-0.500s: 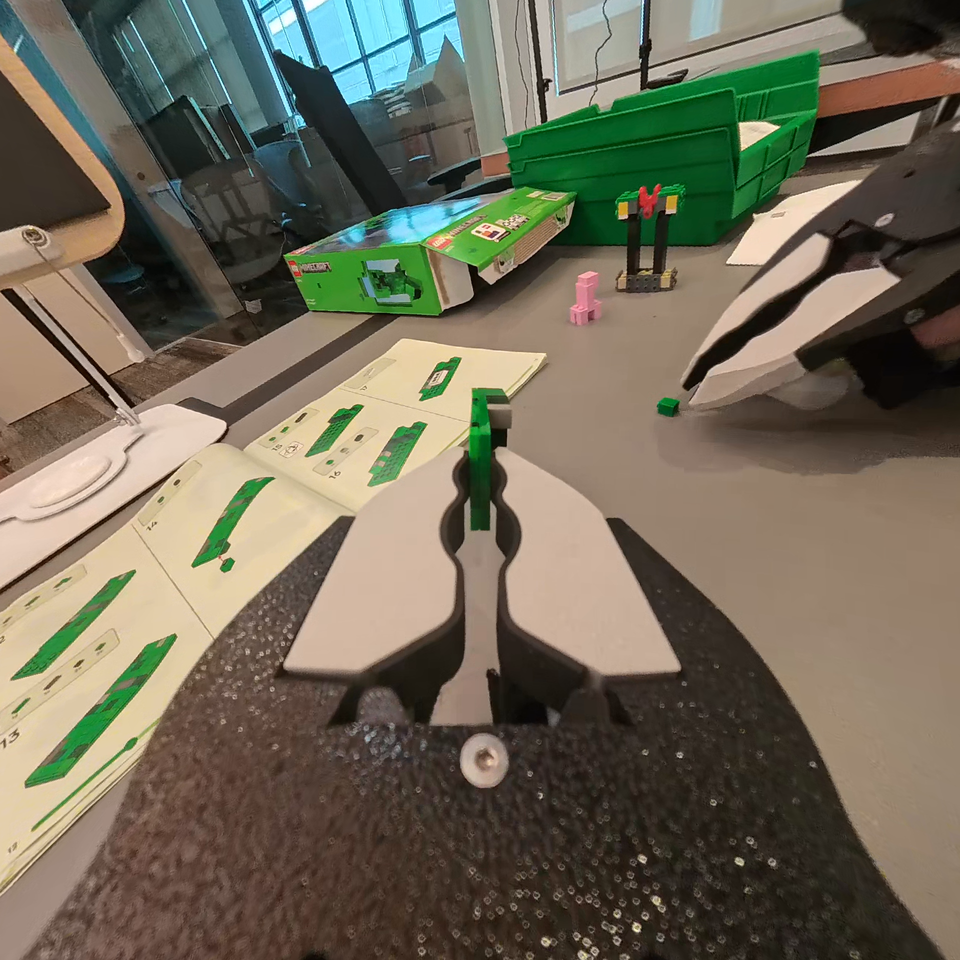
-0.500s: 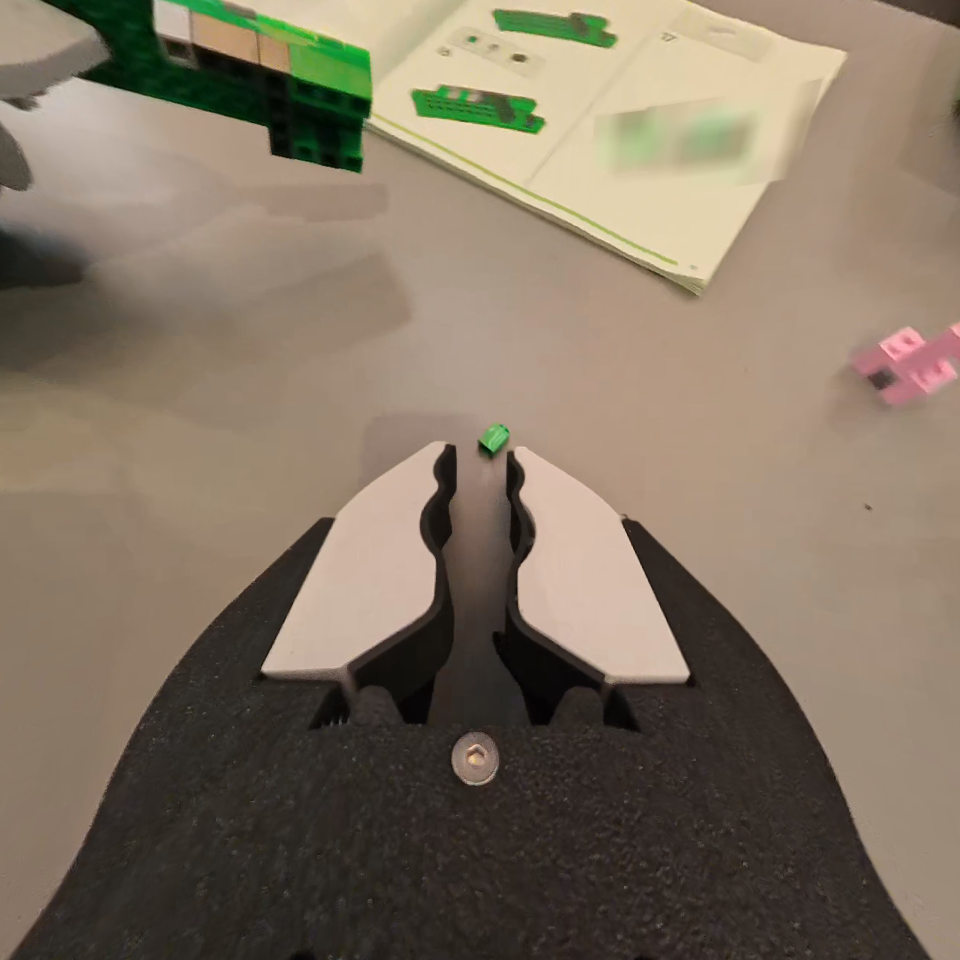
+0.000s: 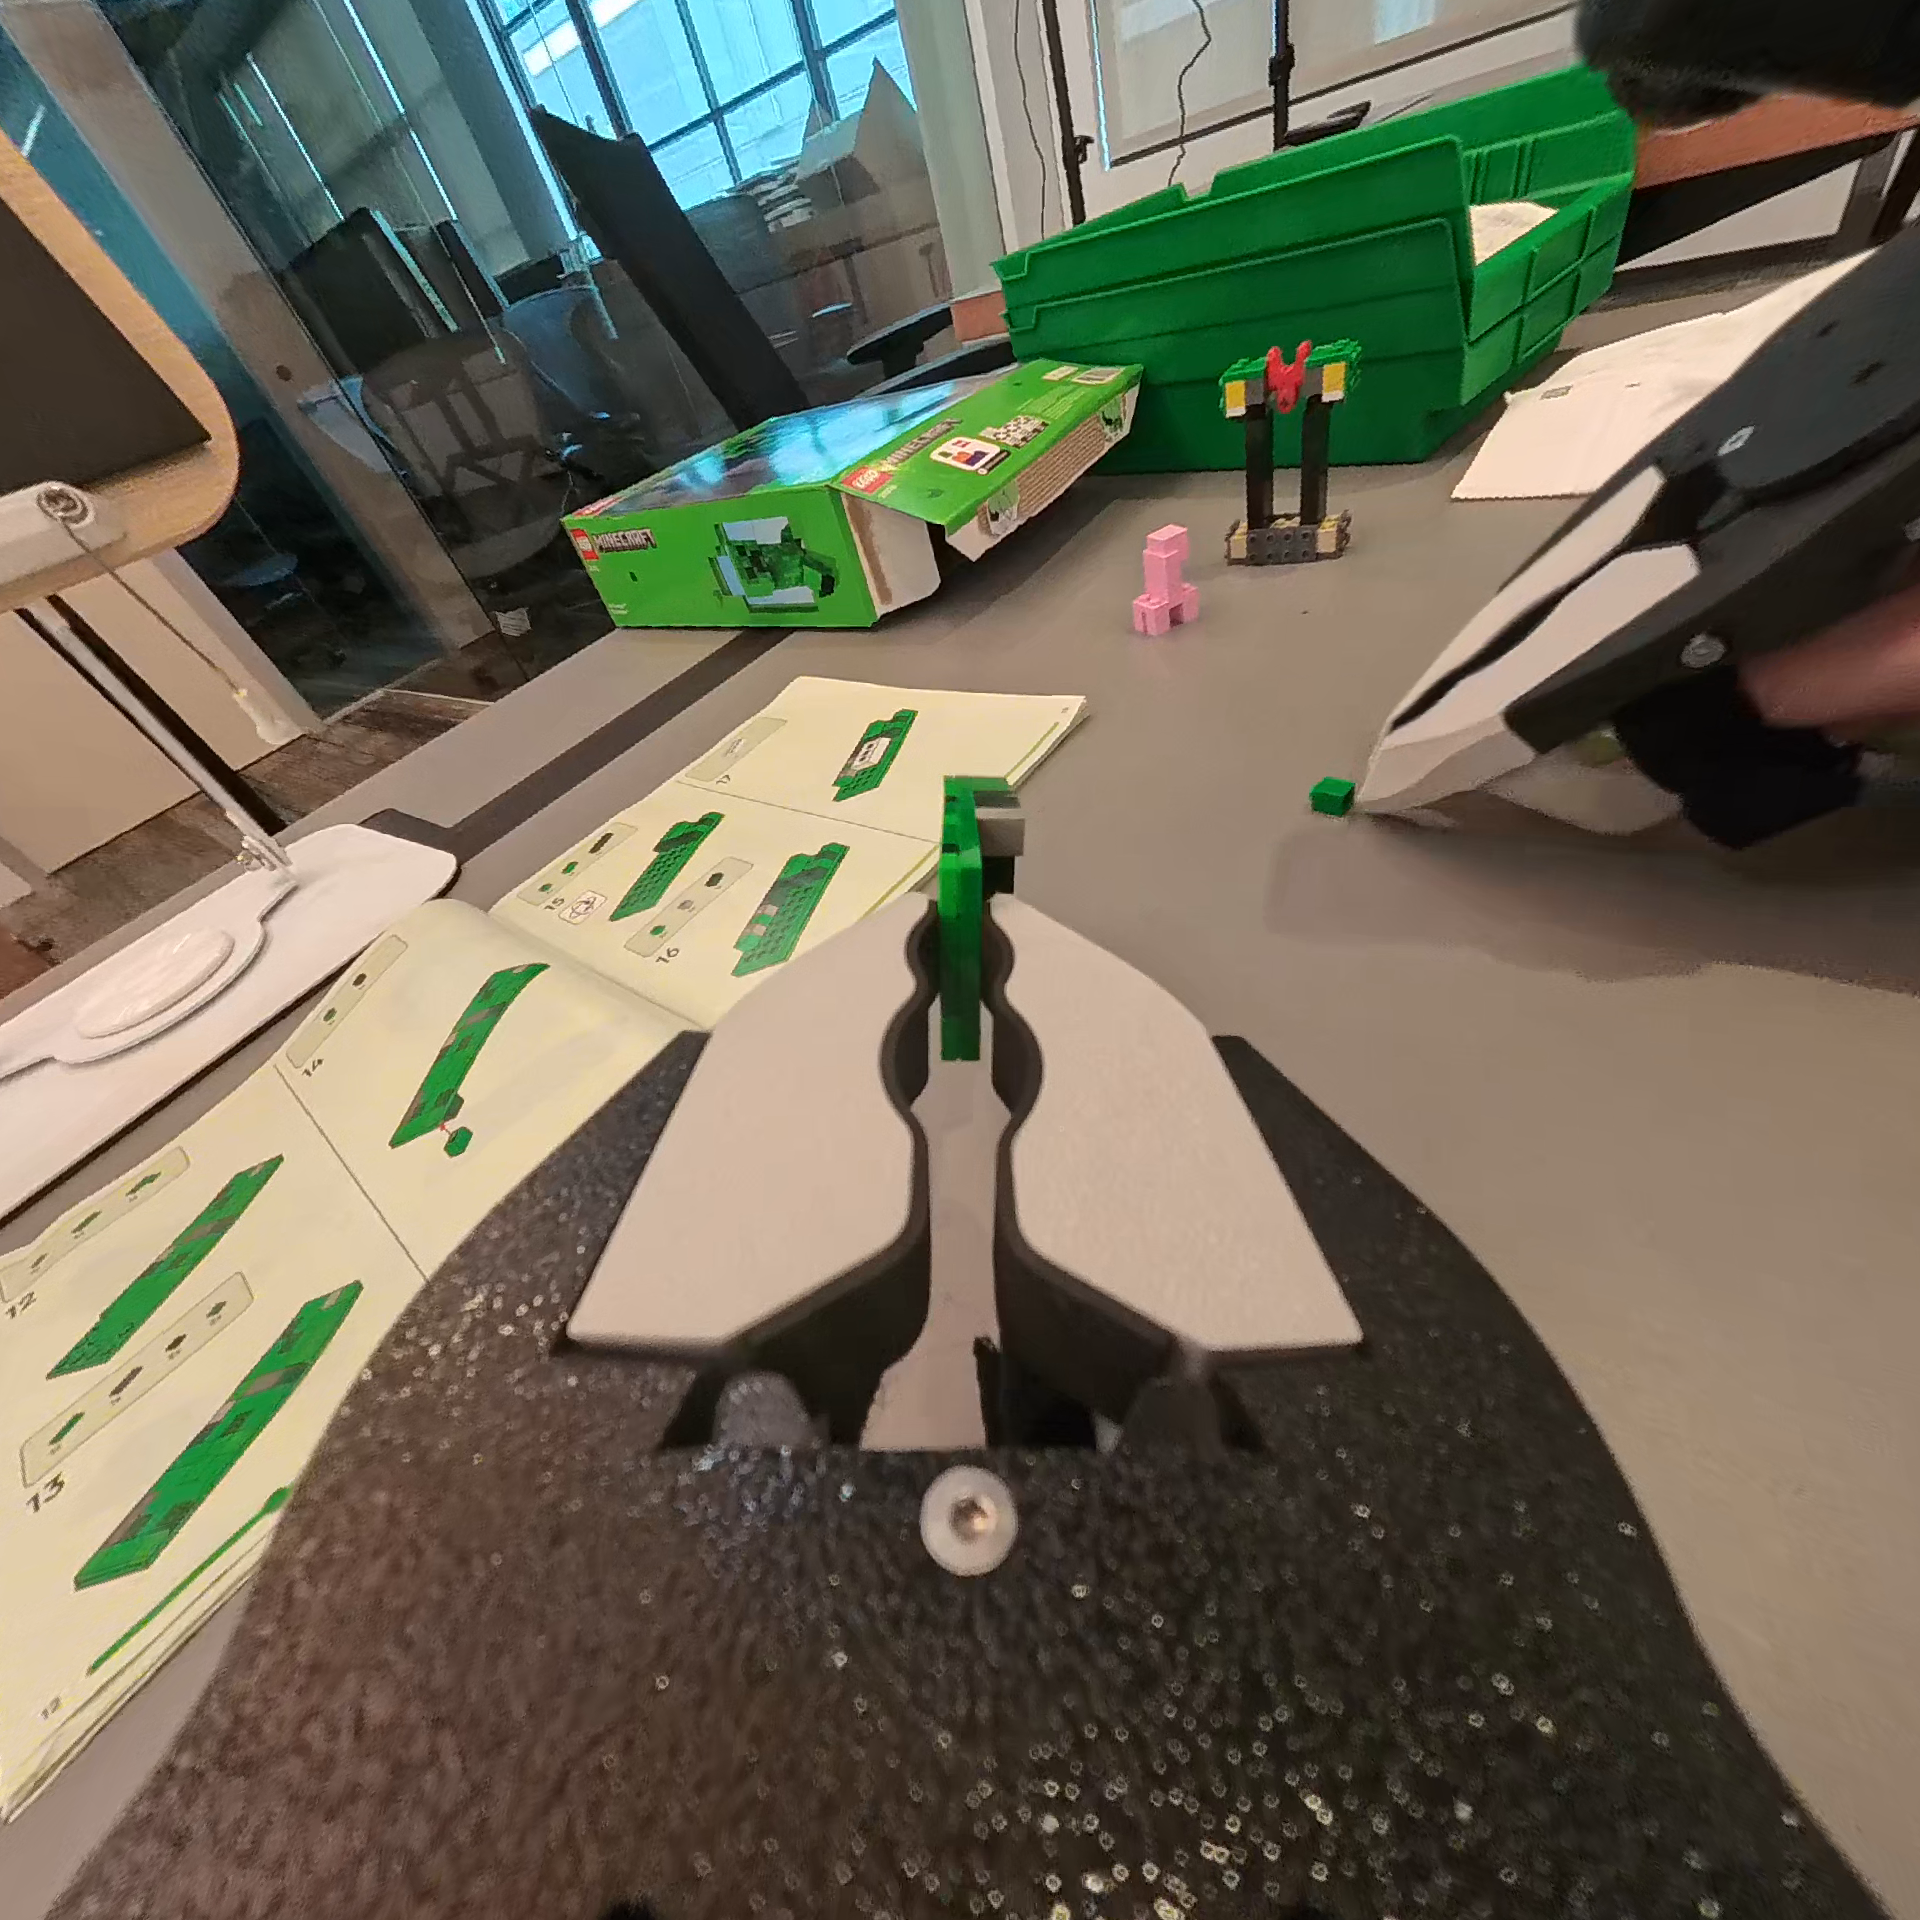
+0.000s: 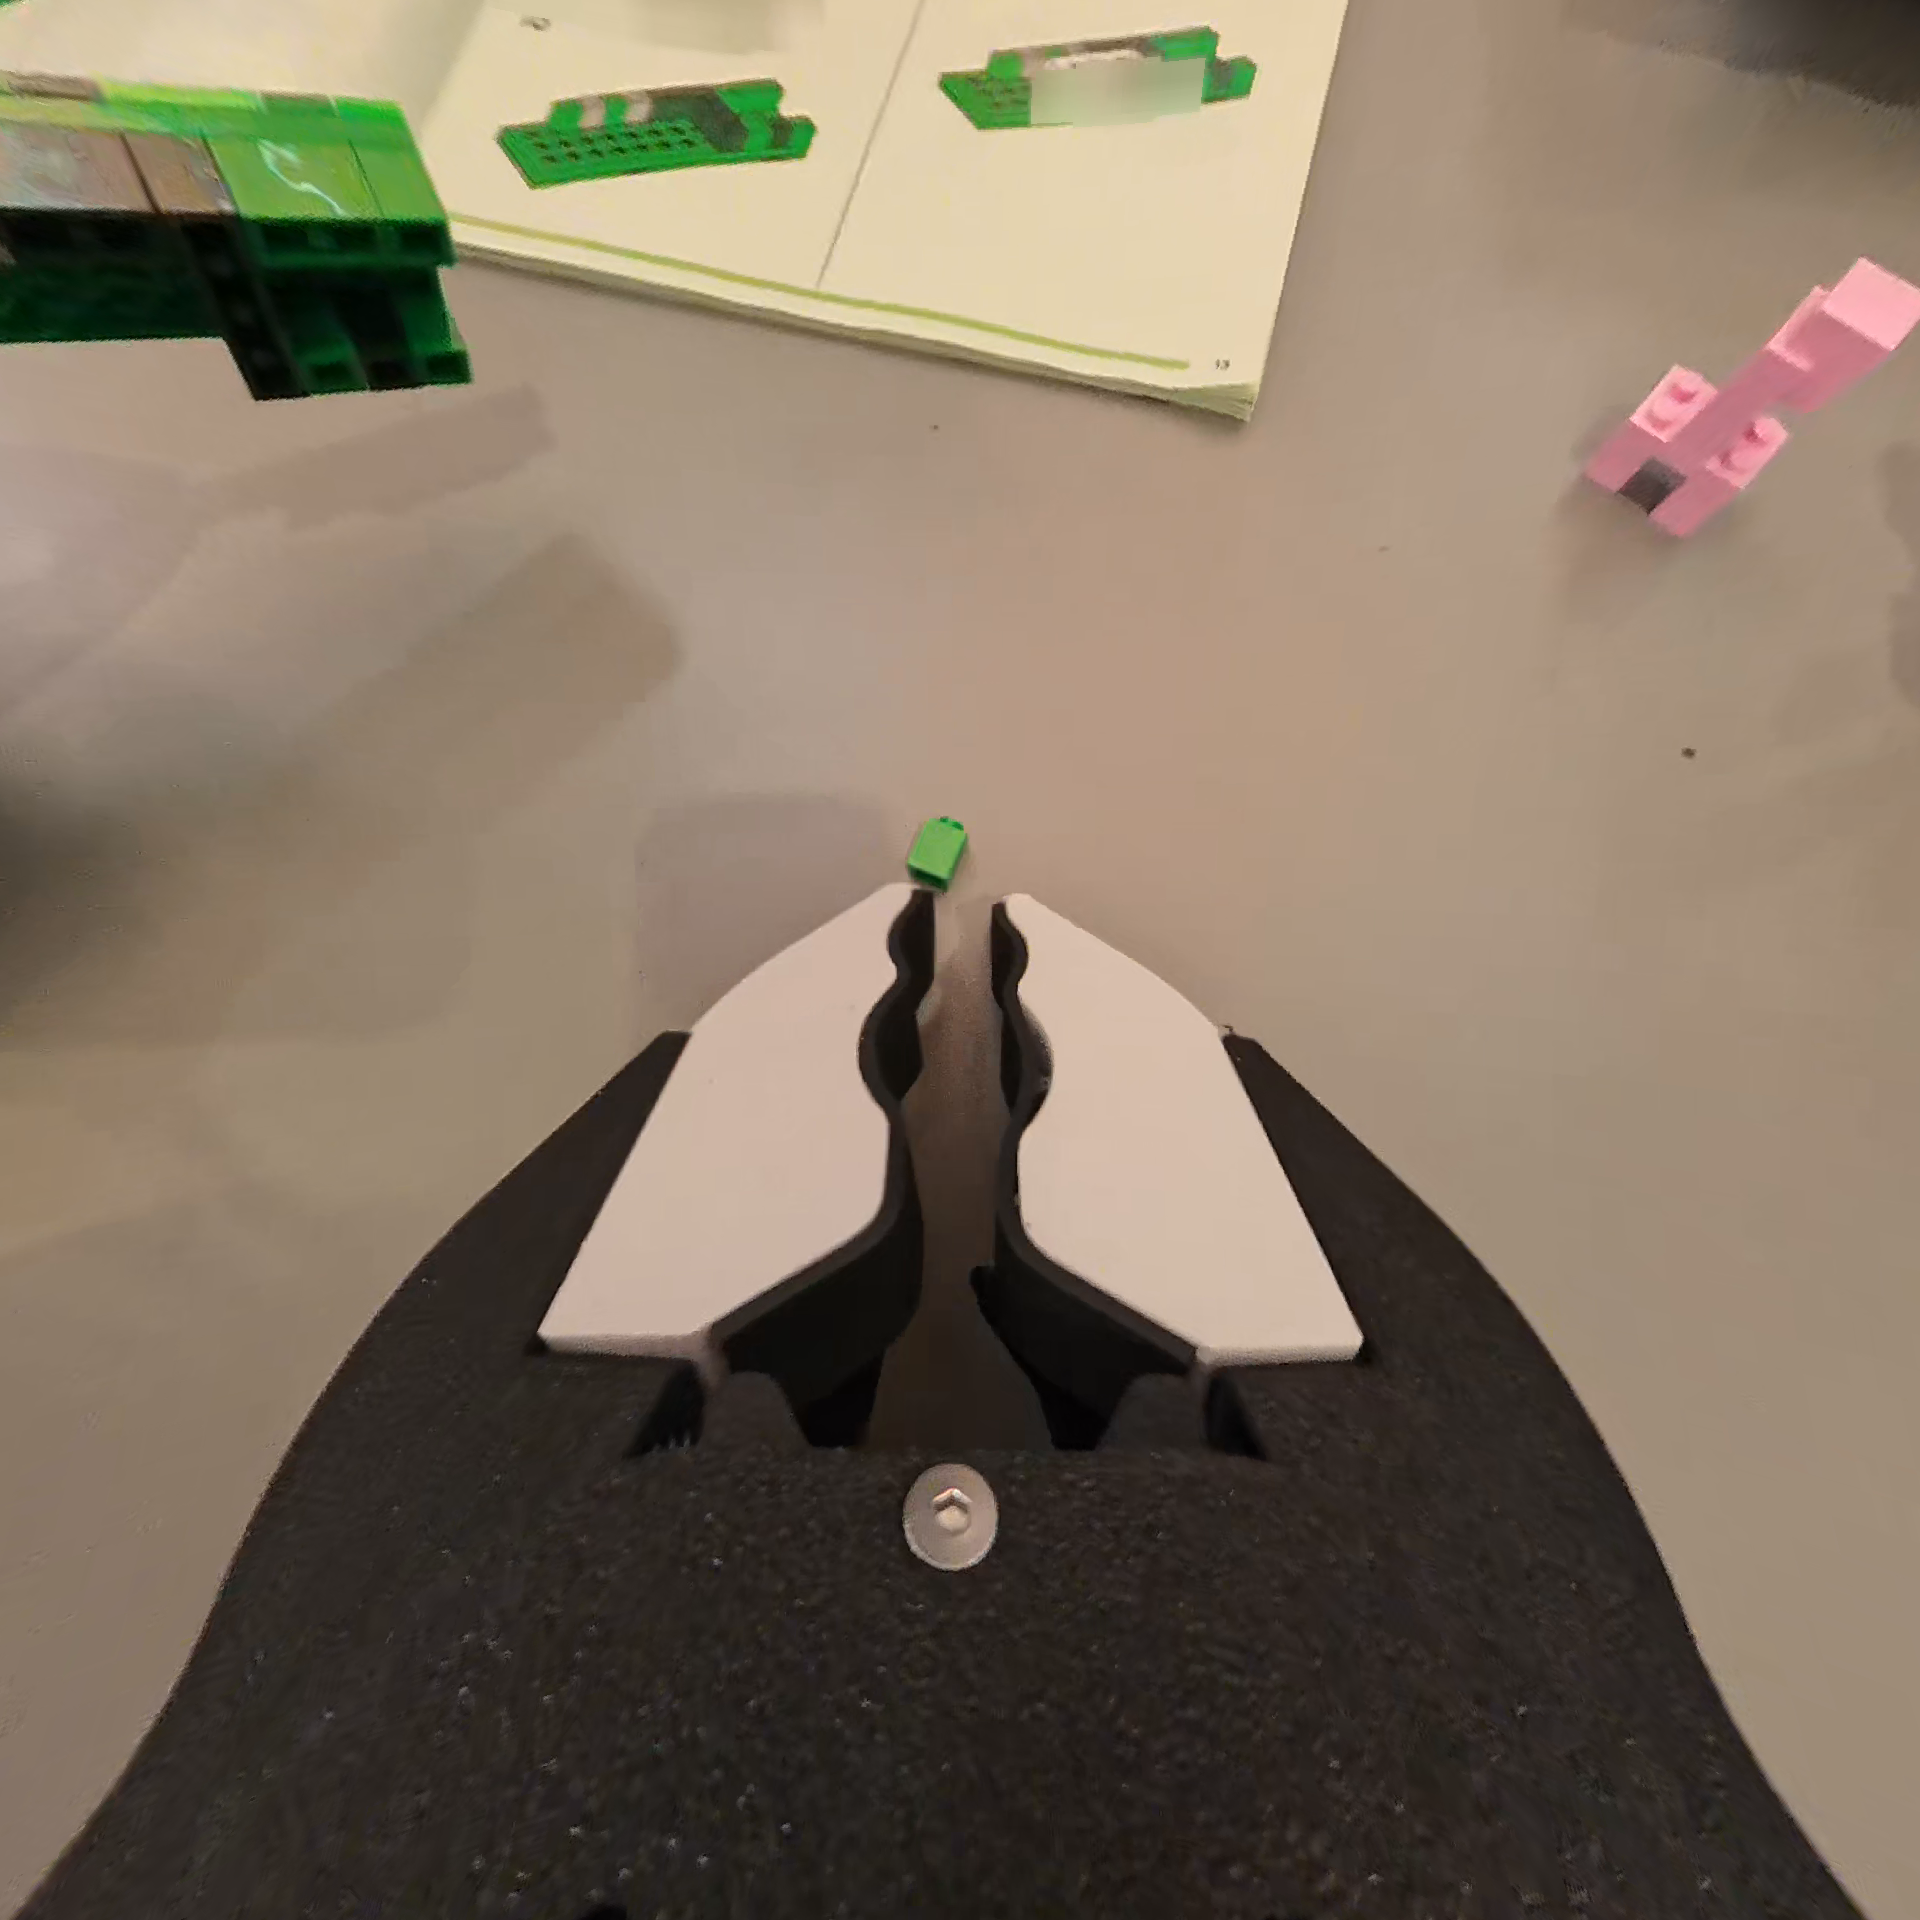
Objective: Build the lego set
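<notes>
Fingers of right gripper (image 4: 954, 902) slightly apart, empty, small green brick (image 4: 937, 853) on worktop (image 4: 1351, 831) just beyond left fingertip, off-centre; left gripper (image 3: 961, 914) farther, clamped on green assembly (image 3: 964, 914).

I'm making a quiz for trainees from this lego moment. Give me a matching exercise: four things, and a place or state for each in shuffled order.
Things:
1. green plate assembly
2. small green brick
3. pink pig figure
4. lego box

Places or states:
A. lying on its side, flap open
B. clamped in the left gripper
C. on the table at the right gripper tips
D. standing near the black tower

Pairs: 1-B, 2-C, 3-D, 4-A
</notes>
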